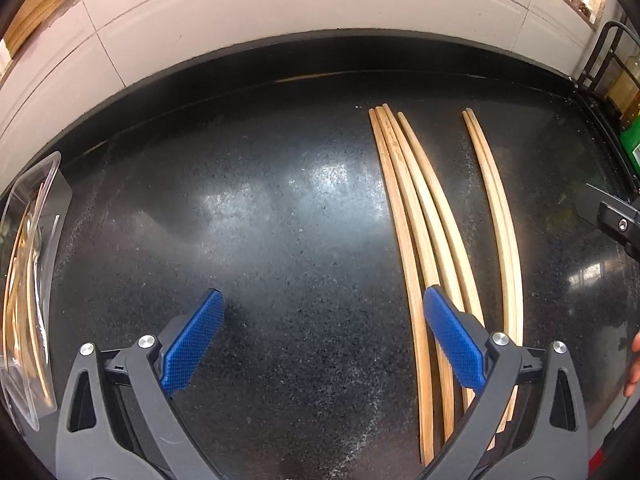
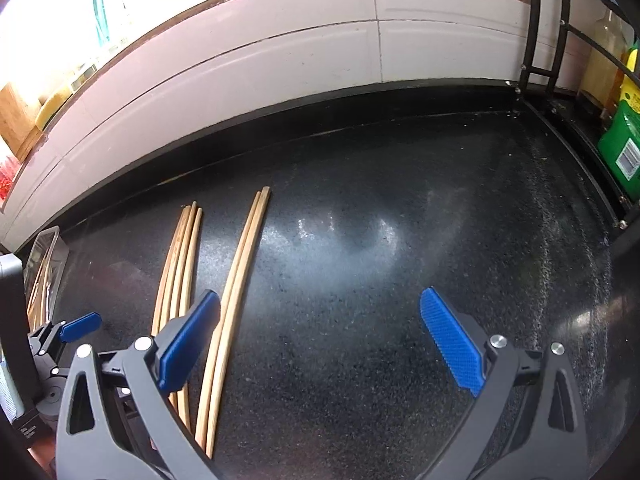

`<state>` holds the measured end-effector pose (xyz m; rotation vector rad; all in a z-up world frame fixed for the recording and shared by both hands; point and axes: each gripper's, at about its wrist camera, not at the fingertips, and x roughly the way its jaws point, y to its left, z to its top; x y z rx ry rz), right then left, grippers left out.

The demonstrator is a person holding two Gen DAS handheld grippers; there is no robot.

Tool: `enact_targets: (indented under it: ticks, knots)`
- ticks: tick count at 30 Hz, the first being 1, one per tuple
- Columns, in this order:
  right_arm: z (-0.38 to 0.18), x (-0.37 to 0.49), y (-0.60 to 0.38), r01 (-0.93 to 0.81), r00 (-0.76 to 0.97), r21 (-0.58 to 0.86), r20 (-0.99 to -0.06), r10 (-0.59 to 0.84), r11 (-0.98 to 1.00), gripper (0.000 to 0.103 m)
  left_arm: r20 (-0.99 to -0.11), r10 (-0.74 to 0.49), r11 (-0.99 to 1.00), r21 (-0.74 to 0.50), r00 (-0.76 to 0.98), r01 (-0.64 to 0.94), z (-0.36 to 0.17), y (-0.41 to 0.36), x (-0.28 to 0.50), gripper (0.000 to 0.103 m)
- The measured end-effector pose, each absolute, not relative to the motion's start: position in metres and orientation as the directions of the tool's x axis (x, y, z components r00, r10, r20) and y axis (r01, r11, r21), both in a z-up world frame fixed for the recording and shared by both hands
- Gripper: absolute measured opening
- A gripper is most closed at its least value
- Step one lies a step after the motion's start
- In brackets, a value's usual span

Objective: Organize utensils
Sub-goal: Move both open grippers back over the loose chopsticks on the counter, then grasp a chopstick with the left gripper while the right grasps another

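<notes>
Six long pale wooden chopsticks lie on the black speckled worktop [image 1: 260, 220], sorted into a bundle of four [image 1: 416, 240] and a pair [image 1: 496, 216], probably staged for the clear plastic tray [image 1: 28, 272], which already holds some. The left gripper [image 1: 322, 340] hangs with jaws spread, empty; the bundle runs under its right jaw. The right gripper [image 2: 320, 344], jaws also wide and empty, has the pair just inside its left jaw.
</notes>
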<state>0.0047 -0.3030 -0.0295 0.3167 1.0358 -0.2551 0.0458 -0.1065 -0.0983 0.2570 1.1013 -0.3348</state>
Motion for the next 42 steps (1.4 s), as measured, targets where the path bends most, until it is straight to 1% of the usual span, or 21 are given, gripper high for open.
enact_targets:
  ticks: [2, 5, 8, 9, 11, 13, 17, 22, 29, 32, 35, 37, 38, 39, 40, 41, 42]
  knots:
    - [-0.031, 0.006, -0.301, 0.344, 0.483, 0.144, -0.874, -0.043, 0.928, 0.097, -0.904, -0.117, 0.924, 0.054, 0.412, 0.38, -0.102, -0.108, 0.045, 0.097]
    - [-0.036, 0.01, -0.291, 0.318, 0.458, 0.145, -0.889, -0.017, 0.937, 0.097, -0.906, -0.118, 0.933, 0.038, 0.406, 0.357, -0.105, -0.104, 0.047, 0.097]
    - [-0.043, 0.016, -0.281, 0.292, 0.434, 0.136, -0.901, -0.004, 0.947, 0.096, -0.905, -0.108, 0.93, 0.053, 0.411, 0.363, -0.105, -0.1, 0.047, 0.097]
    - [-0.045, 0.016, -0.279, 0.292, 0.43, 0.129, -0.903, -0.01, 0.948, 0.09, -0.905, -0.108, 0.929, 0.055, 0.411, 0.366, -0.105, -0.101, 0.047, 0.097]
    - [-0.048, 0.018, -0.276, 0.298, 0.414, 0.099, -0.91, -0.035, 0.949, 0.079, -0.906, -0.109, 0.929, 0.053, 0.408, 0.366, -0.105, -0.102, 0.048, 0.097]
    - [-0.053, 0.019, -0.274, 0.296, 0.396, 0.08, -0.917, -0.046, 0.952, 0.076, -0.908, -0.116, 0.931, 0.043, 0.404, 0.363, -0.105, -0.102, 0.049, 0.097]
    - [-0.056, 0.022, -0.27, 0.296, 0.397, 0.095, -0.917, -0.032, 0.95, 0.076, -0.907, -0.124, 0.931, 0.033, 0.402, 0.363, -0.104, -0.097, 0.05, 0.097]
    - [-0.061, 0.028, -0.261, 0.288, 0.379, 0.037, -0.922, -0.078, 0.957, 0.076, -0.907, -0.133, 0.929, 0.027, 0.399, 0.37, -0.103, -0.093, 0.049, 0.097]
    - [-0.065, 0.036, -0.256, 0.284, 0.373, 0.022, -0.923, -0.09, 0.959, 0.077, -0.907, -0.132, 0.93, 0.027, 0.401, 0.367, -0.104, -0.096, 0.051, 0.097]
    - [-0.069, 0.04, -0.25, 0.267, 0.358, -0.035, -0.924, -0.132, 0.963, 0.077, -0.906, -0.128, 0.93, 0.031, 0.403, 0.365, -0.105, -0.097, 0.052, 0.097]
    - [-0.07, 0.038, -0.256, 0.276, 0.364, -0.029, -0.922, -0.132, 0.961, 0.076, -0.906, -0.126, 0.93, 0.035, 0.405, 0.366, -0.105, -0.097, 0.052, 0.097]
    - [-0.068, 0.037, -0.258, 0.267, 0.371, -0.028, -0.92, -0.13, 0.963, 0.067, -0.905, -0.127, 0.929, 0.035, 0.406, 0.368, -0.106, -0.097, 0.051, 0.097]
    - [-0.067, 0.036, -0.258, 0.26, 0.376, -0.03, -0.917, -0.13, 0.965, 0.05, -0.904, -0.128, 0.93, 0.034, 0.407, 0.367, -0.106, -0.097, 0.051, 0.097]
    - [-0.065, 0.036, -0.257, 0.252, 0.38, -0.031, -0.916, -0.128, 0.967, 0.036, -0.904, -0.133, 0.928, 0.03, 0.406, 0.372, -0.106, -0.098, 0.051, 0.095]
    - [-0.065, 0.036, -0.255, 0.243, 0.38, -0.028, -0.917, -0.121, 0.97, 0.031, -0.901, -0.141, 0.923, 0.03, 0.41, 0.384, -0.104, -0.1, 0.049, 0.09]
    - [-0.065, 0.038, -0.251, 0.229, 0.378, -0.026, -0.919, -0.113, 0.973, 0.025, -0.898, -0.15, 0.916, 0.03, 0.413, 0.399, -0.103, -0.102, 0.048, 0.086]
    - [-0.065, 0.038, -0.25, 0.223, 0.379, -0.022, -0.919, -0.107, 0.975, 0.023, -0.893, -0.163, 0.909, 0.029, 0.419, 0.416, -0.1, -0.106, 0.047, 0.076]
